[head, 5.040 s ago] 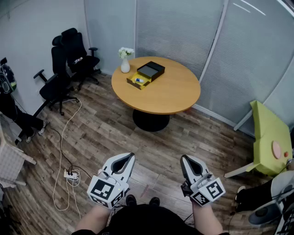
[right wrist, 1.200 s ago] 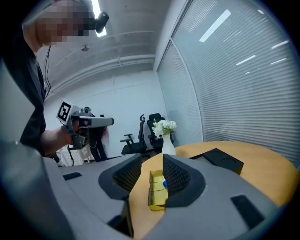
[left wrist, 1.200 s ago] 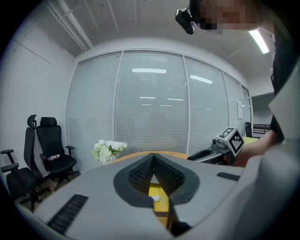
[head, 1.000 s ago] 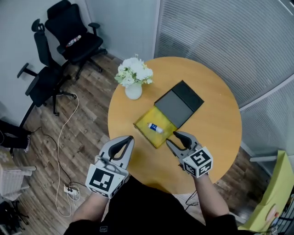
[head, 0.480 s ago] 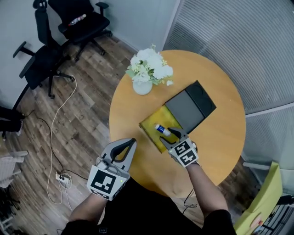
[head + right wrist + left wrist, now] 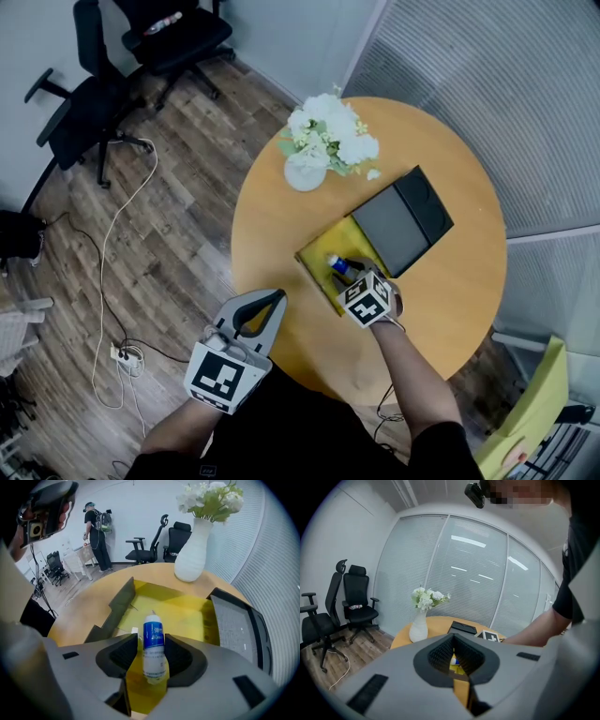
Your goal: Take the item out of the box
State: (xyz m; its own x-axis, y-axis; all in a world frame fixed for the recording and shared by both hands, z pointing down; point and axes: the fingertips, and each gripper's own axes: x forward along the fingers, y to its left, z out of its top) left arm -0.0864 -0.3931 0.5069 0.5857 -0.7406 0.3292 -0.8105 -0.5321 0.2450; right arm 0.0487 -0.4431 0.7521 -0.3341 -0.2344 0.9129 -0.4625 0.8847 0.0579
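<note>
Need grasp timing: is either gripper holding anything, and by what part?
Nothing: the right gripper, jaws just opened, flanks the bottle mid-body without pressing; the left gripper is empty.

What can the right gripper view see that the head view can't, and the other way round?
Only the right gripper view: the right gripper seen close up, its fingers opened wide and just easing closed, either side of the bottle without squeezing it; also a person standing far back.
Only the head view: the left gripper, the power strip on the floor, and the whole round table.
Both: the bottle, the yellow box, the vase of flowers and the black chairs.
</note>
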